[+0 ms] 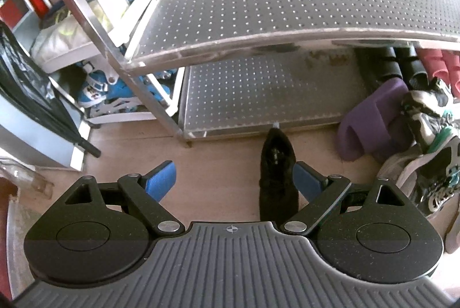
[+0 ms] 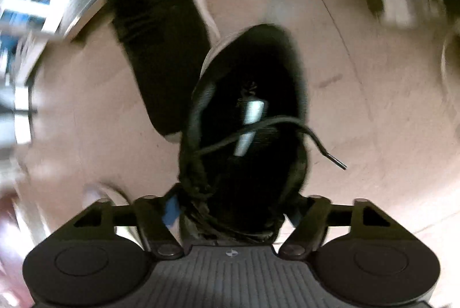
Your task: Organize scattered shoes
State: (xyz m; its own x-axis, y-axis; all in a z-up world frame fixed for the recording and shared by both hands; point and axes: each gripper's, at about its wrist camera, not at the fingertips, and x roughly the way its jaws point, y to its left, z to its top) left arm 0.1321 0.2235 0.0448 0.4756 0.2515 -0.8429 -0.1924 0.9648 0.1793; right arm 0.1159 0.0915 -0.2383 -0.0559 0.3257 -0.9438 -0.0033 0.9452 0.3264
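In the left wrist view my left gripper (image 1: pixel 233 178) hangs open over the wooden floor, nothing between its blue pads (image 1: pixel 161 178). A black shoe (image 1: pixel 277 173) lies toe-away just inside its right finger, beside the pad. In the blurred right wrist view my right gripper (image 2: pixel 233 213) straddles a black lace-up shoe (image 2: pixel 253 107). That shoe fills the gap, its sides are against both pads, and a loose lace trails to the right. A second black shoe (image 2: pixel 161 49) with a pale sole lies on the floor to its upper left.
A metal rack has a perforated upper shelf (image 1: pixel 287 9) and a low shelf (image 1: pixel 258 95) straight ahead. A purple slipper (image 1: pixel 371 124), grey-green sneakers (image 1: pixel 425 150) and pink slippers (image 1: pixel 442 63) crowd the right. A white shelf unit (image 1: pixel 109 95) with blue items stands on the left.
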